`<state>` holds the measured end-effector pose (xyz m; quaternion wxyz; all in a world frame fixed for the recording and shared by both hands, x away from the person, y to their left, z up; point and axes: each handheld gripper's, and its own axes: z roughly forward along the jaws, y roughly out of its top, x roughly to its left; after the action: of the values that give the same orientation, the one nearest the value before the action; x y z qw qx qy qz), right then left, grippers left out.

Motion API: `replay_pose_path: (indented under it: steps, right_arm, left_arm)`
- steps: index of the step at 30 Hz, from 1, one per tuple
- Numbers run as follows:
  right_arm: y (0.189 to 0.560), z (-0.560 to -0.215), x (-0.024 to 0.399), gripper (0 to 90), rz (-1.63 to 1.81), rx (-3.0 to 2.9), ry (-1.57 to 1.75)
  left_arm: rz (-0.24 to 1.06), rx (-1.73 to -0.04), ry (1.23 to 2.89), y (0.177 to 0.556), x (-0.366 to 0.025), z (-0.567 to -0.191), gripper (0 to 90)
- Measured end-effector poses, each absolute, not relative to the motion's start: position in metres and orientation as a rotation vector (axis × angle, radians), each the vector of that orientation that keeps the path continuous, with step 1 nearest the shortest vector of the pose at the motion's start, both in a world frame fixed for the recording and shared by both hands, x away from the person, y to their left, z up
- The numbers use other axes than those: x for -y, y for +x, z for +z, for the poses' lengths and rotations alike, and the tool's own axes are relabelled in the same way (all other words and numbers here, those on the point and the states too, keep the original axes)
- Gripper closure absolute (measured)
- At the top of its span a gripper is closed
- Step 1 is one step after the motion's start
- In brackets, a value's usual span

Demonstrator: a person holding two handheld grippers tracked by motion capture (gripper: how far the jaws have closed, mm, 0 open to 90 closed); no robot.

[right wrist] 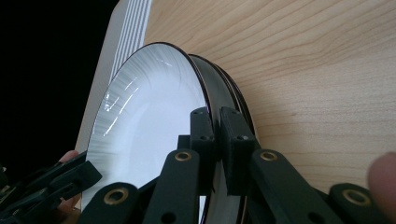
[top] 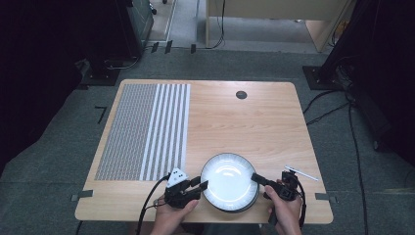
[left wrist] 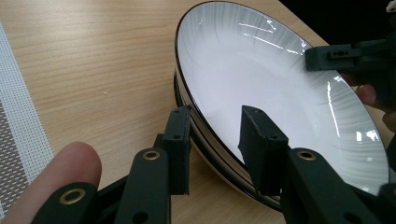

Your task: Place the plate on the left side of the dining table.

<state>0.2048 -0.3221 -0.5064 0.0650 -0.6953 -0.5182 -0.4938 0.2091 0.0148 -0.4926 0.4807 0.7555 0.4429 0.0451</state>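
Plates (top: pixel 229 182), white with dark rims, stacked at near edge of counter (top: pixel 235 122). Right hand-held gripper (top: pixel 255 177) clamped narrow on top plate's right rim. Left hand-held gripper (top: pixel 202 185) straddling left rim, partly parted, pads not pressing.

Can't really tell how many plates (right wrist: pixel 154 135) sit in that stack. The small white stick (top: pixel 301 173) beside the right gripper (top: pixel 259 179) is too tiny to identify.

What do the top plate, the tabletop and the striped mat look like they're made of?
Top plate: probably glazed ceramic; glossy white with sharp glare streaks, fine grey radial lines and a dark rim.
Tabletop: light wood grain, matt; likely laminate or veneer, can't tell which.
Striped mat: looks like woven mesh, grey and white, probably plastic.
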Motion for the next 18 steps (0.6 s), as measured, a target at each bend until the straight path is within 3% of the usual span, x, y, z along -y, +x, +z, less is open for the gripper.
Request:
replay_pose_path:
  steps: [18]
  right_arm:
    - [0.2018,-0.5002,0.3181,84.5,-1.526,1.534,-2.067]
  left_arm:
    - [0.103,-1.093,1.813,0.2096,-0.0226,-0.4833,66.7]
